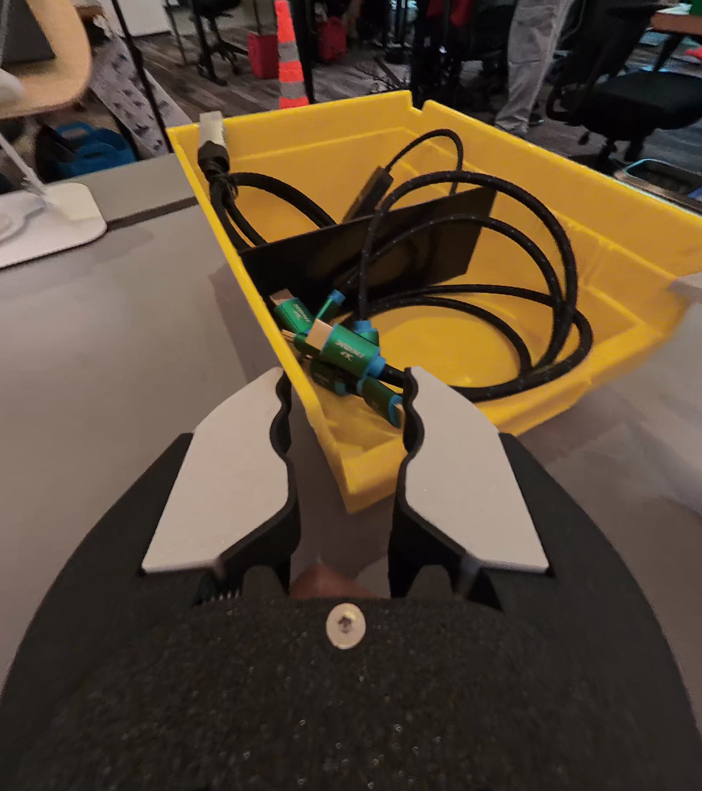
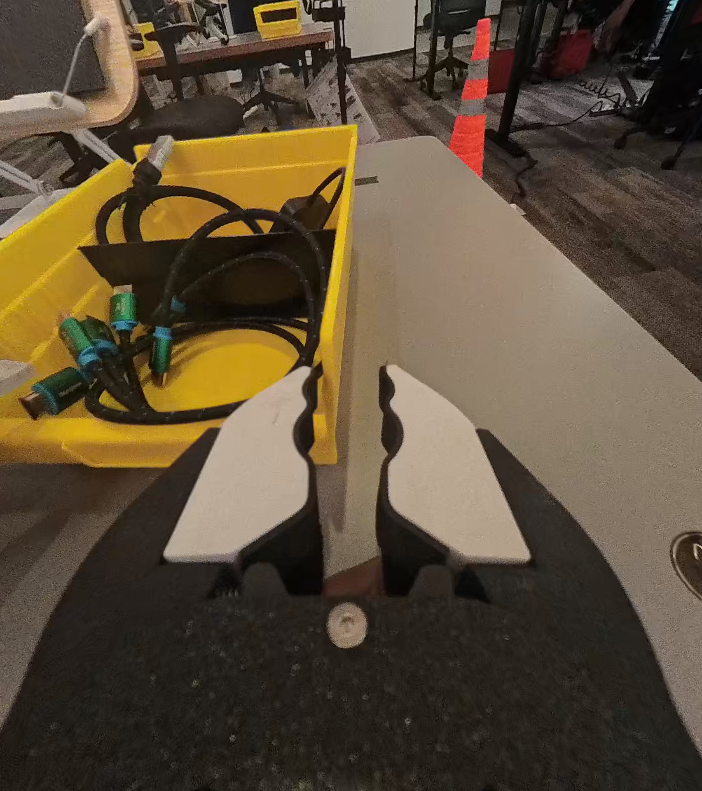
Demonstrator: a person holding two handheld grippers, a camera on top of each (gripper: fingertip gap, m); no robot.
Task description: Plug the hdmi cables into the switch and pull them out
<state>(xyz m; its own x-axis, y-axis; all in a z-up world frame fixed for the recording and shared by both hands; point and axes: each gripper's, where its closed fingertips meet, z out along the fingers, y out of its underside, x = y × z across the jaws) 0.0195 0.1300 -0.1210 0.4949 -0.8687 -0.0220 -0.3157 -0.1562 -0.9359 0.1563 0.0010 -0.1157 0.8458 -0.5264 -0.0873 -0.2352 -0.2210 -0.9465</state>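
The left gripper (image 1: 344, 376) hovers with its fingers apart and nothing between them, straddling the near corner of a yellow bin (image 1: 623, 222) that stands on the grey worktop (image 1: 84, 351). One fingertip sits outside the bin's wall, the other just over the rim, close to a green-and-blue HDMI plug.

Inside the bin, a cluster of HDMI plugs (image 1: 347, 349) lies heaped against the wall nearest this gripper, their metal tips pointing mostly up and away towards the far left corner. Their black braided cables (image 1: 524, 299) loop in wide coils across the bin floor. A black divider (image 1: 366, 248) crosses the bin from wall to wall, and beyond it a dark boxy device (image 1: 368, 192), possibly the switch, leans against it; its ports cannot be made out.

The right gripper (image 2: 346, 372) is likewise apart and empty, its fingers flanking the bin's (image 2: 340, 265) right wall near the front corner. From there the plugs (image 2: 84, 342) lie fanned out to the left, well apart from the fingers, near the bin's opposite side.
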